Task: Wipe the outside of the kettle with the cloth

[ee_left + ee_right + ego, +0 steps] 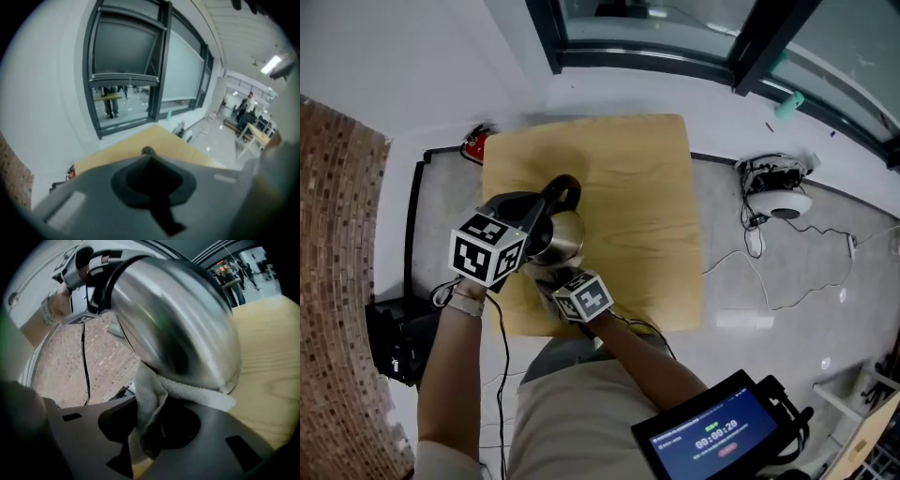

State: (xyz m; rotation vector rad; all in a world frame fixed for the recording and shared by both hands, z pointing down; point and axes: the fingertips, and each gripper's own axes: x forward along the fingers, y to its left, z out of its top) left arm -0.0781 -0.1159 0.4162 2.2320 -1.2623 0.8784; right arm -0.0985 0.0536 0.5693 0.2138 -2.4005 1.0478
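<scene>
The wooden table (649, 187) is lying under and ahead of both pairs of jaws; in the left gripper view its top (154, 138) is stretching away just past the jaw tips.

The kettle (563, 234) is standing out as a rounded, shiny steel body with a black arched handle (563, 186); it is leaning over the table, so that in the right gripper view its polished side and lower rim (178, 324) are looming directly above and in front of the right jaws; what is inside it is not showing.

The left gripper (147, 157) is keeping its jaws drawn together, with only a narrow dark slot between them; the right gripper view is showing that gripper at the kettle's black handle (108, 282), though the grip itself is not clear.

The right gripper (150, 420) is pinching the cloth (152, 394) between its jaws; the pale, fluffy cloth is rising out of the jaws and pressing against the kettle's lower rim, one fold trailing off to the right along it.
</scene>
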